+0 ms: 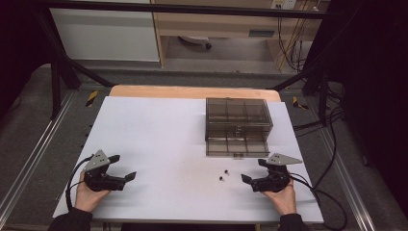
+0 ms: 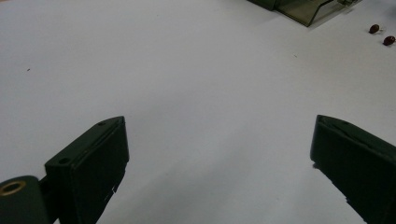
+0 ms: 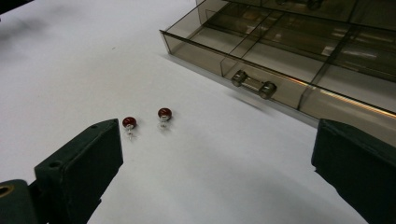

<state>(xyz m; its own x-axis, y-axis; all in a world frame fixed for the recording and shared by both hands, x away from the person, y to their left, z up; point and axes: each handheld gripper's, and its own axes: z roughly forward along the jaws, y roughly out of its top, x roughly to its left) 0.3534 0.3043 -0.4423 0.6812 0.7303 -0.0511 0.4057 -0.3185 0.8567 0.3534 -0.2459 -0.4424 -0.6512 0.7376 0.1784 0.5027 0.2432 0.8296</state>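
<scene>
A white table (image 1: 159, 144) carries a smoky clear box (image 1: 238, 118) toward its far right, with one drawer (image 1: 236, 146) pulled out toward the person. The drawer is split into compartments, and from the right gripper view they look bare (reflections make that hard to confirm). A small clear handle (image 3: 253, 84) sits on its front wall.

Two red studs (image 1: 223, 174) lie on the table just in front of the drawer, close together but not touching, each a round dark-red head on a pale post. In the right gripper view they lie near the left jaw's tip, apart from it.

The left gripper (image 1: 124, 167) rests low at the near left of the table, held in the left hand (image 1: 86, 195), jaws spread wide with bare table between them. The right gripper (image 1: 253, 171) sits at the near right in the right hand (image 1: 283, 198), jaws likewise spread and holding nothing, pointing toward the studs and the drawer front. Cables trail from both grippers.
</scene>
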